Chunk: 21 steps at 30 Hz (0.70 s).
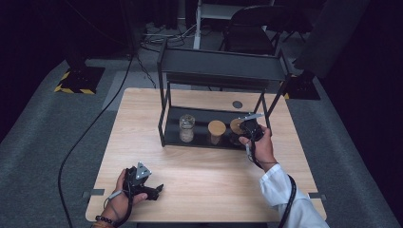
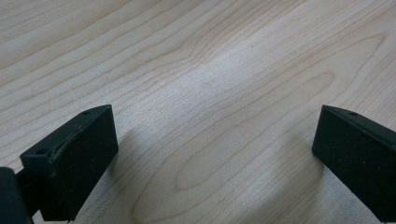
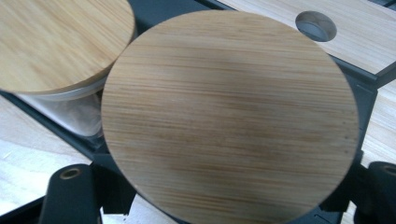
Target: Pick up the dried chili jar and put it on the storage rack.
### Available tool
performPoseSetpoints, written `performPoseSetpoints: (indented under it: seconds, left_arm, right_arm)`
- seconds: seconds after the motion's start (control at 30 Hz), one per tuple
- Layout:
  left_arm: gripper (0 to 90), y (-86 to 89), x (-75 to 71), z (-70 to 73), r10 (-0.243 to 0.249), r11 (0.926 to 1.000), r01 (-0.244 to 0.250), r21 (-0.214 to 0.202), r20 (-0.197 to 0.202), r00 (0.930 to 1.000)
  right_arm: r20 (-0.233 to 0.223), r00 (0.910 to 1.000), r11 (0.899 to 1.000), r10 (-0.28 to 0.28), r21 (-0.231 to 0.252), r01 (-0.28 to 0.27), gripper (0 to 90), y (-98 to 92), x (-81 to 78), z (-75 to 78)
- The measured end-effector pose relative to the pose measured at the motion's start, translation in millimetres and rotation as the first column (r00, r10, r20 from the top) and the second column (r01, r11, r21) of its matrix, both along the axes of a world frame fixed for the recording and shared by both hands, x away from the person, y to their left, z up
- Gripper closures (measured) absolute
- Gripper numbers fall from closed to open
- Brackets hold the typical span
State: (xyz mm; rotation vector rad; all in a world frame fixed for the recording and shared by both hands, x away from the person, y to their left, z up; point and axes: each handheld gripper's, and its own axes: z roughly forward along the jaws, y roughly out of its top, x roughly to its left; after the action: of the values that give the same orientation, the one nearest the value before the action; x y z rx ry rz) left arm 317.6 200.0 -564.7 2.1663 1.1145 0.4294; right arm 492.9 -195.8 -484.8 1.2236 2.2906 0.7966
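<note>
The right tool (image 1: 249,127) is at the right end of the black rack's (image 1: 167,85) lower shelf, its jaws pinching a jar with a round wooden lid (image 3: 231,116); in the right gripper view the lid spans the gap between the two jaws. A second wooden-lidded jar (image 1: 216,131) stands just beside it on the same shelf, and a clear glass jar without a lid (image 1: 187,128) stands further left. The left tool (image 1: 151,189) rests low over the wooden counter (image 1: 199,175) near its front edge, well apart from the rack, its jaws spread wide with nothing but bare counter surface between them.
</note>
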Motion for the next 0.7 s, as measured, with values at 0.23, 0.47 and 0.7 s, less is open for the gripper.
performPoseSetpoints:
  seconds: [0.23,0.47,0.7]
  left_arm:
    - [0.0,0.0,0.0,0.0,0.000,1.0000,0.000,0.000,0.000,1.0000]
    - [0.0,0.1,0.1,0.0,-0.002,1.0000,0.002,0.000,0.000,1.0000]
    - [0.0,0.1,0.2,0.0,-0.002,1.0000,0.002,0.000,0.000,1.0000]
  right_arm:
    - [0.005,1.0000,1.000,-0.004,0.001,0.004,25.2,1.7,6.2,-5.9]
    - [-0.006,0.9998,1.000,-0.020,-0.002,0.020,25.2,1.8,10.7,-11.4]
    - [-0.010,0.9996,1.000,-0.028,-0.002,0.028,25.2,3.2,13.2,-15.7]
